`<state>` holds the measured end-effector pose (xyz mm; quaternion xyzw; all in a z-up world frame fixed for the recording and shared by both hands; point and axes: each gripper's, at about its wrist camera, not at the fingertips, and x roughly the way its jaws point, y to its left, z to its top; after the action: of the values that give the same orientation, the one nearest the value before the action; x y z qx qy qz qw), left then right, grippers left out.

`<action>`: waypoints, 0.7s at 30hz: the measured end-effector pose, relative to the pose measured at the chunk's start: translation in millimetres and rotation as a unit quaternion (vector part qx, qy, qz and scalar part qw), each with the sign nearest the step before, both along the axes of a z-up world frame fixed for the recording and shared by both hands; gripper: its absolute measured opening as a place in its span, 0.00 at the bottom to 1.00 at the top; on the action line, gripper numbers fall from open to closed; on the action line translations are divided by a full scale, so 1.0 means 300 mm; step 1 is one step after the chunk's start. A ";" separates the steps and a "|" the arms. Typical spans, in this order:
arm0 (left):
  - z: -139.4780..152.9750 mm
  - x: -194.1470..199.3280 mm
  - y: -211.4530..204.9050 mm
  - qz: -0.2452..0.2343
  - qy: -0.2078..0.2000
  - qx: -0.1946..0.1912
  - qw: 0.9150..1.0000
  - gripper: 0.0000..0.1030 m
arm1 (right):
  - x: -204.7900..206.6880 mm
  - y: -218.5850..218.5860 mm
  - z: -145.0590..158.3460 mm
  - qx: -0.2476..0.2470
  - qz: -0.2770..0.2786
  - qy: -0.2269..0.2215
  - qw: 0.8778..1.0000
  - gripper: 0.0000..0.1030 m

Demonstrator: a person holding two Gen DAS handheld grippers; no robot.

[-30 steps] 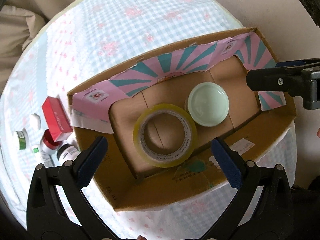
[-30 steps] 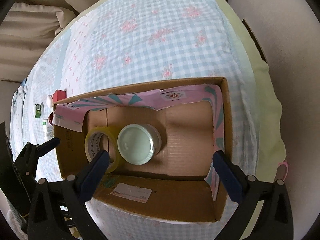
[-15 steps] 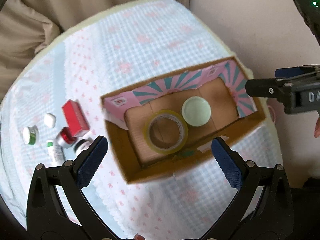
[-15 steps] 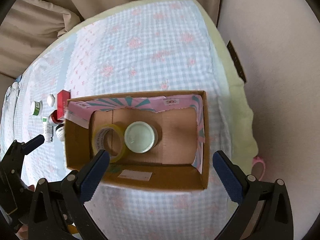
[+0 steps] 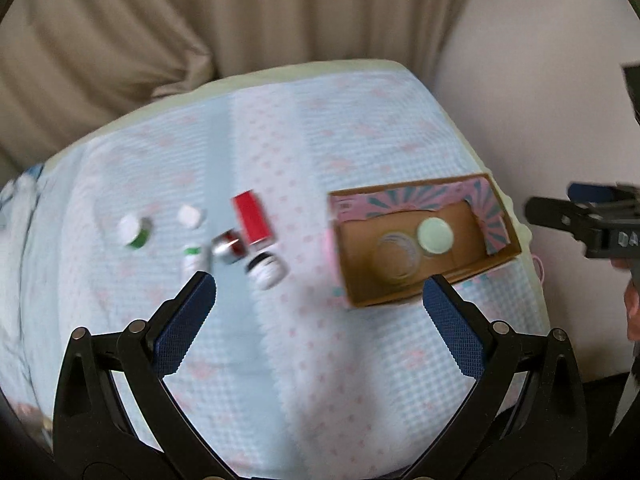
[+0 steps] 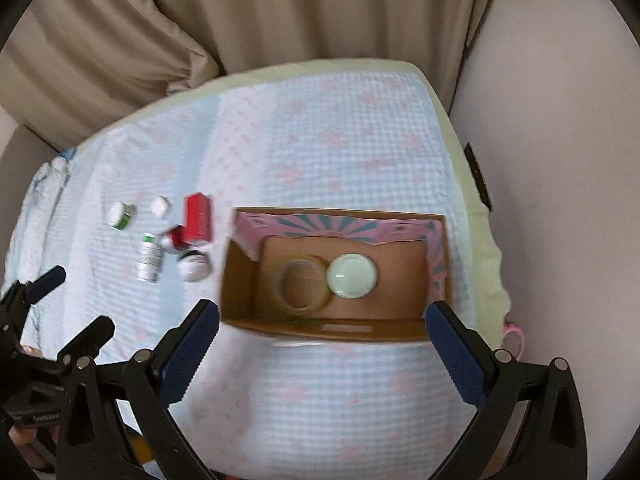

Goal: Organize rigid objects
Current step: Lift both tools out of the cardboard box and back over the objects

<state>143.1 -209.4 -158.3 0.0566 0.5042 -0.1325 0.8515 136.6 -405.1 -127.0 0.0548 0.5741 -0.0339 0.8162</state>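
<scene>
An open cardboard box point(image 6: 240, 280) point(image 5: 352, 280) with a pink-and-teal lining holds a roll of clear tape point(image 6: 303, 283) point(image 5: 396, 258) and a pale green round lid point(image 6: 352, 276) point(image 5: 435, 236). Left of the box, a red carton point(image 6: 197, 216) point(image 5: 253, 219), a white jar with a green band point(image 6: 121, 215) point(image 5: 134, 230), a small white cap point(image 6: 160, 207) point(image 5: 191, 216), a white bottle point(image 6: 149, 258), a red-and-silver tube point(image 5: 229, 247) and a dark-banded jar point(image 6: 194, 265) point(image 5: 266, 270) lie on the cloth. My left gripper point(image 5: 318, 306) and right gripper point(image 6: 322, 336) hang open and empty, well above the table.
The table wears a light blue checked cloth point(image 6: 340, 152) with pink flowers. Beige curtains point(image 6: 280, 12) hang behind it and a pale wall point(image 6: 560, 160) stands on the right. The table's front edge falls away below both grippers.
Both grippers have drawn back and up from the box, so the whole table now shows. The left view has swung left toward the loose items. Nothing was picked up.
</scene>
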 end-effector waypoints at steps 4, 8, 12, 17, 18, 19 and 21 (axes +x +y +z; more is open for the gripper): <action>0.025 -0.046 0.178 0.028 -0.011 -0.009 1.000 1.00 | -0.062 0.166 0.060 0.011 0.012 -0.025 1.000 1.00; 0.046 -0.086 0.353 0.041 -0.026 -0.005 0.999 1.00 | -0.102 0.331 0.078 0.012 0.026 -0.037 0.999 1.00; 0.059 -0.100 0.530 0.054 -0.035 -0.011 0.998 1.00 | -0.114 0.481 0.071 0.019 0.037 -0.045 0.998 1.00; 0.058 -0.073 0.716 0.064 -0.034 -0.012 0.997 1.00 | -0.107 0.664 0.050 0.016 0.047 -0.052 0.997 1.00; 0.057 -0.065 0.758 0.066 -0.034 -0.013 0.997 1.00 | -0.103 0.695 0.045 0.013 0.049 -0.054 0.997 1.00; 0.054 -0.054 0.798 0.068 -0.033 -0.014 0.997 1.00 | -0.097 0.729 0.039 0.010 0.051 -0.055 0.997 1.00; 0.043 -0.034 0.864 0.070 -0.032 -0.012 0.997 1.00 | -0.081 0.792 0.025 0.004 0.053 -0.056 0.997 1.00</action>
<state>133.1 50.0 -145.3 0.0154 0.4777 -0.0767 0.8750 112.4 -167.4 -119.4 0.0291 0.5297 0.0152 0.8476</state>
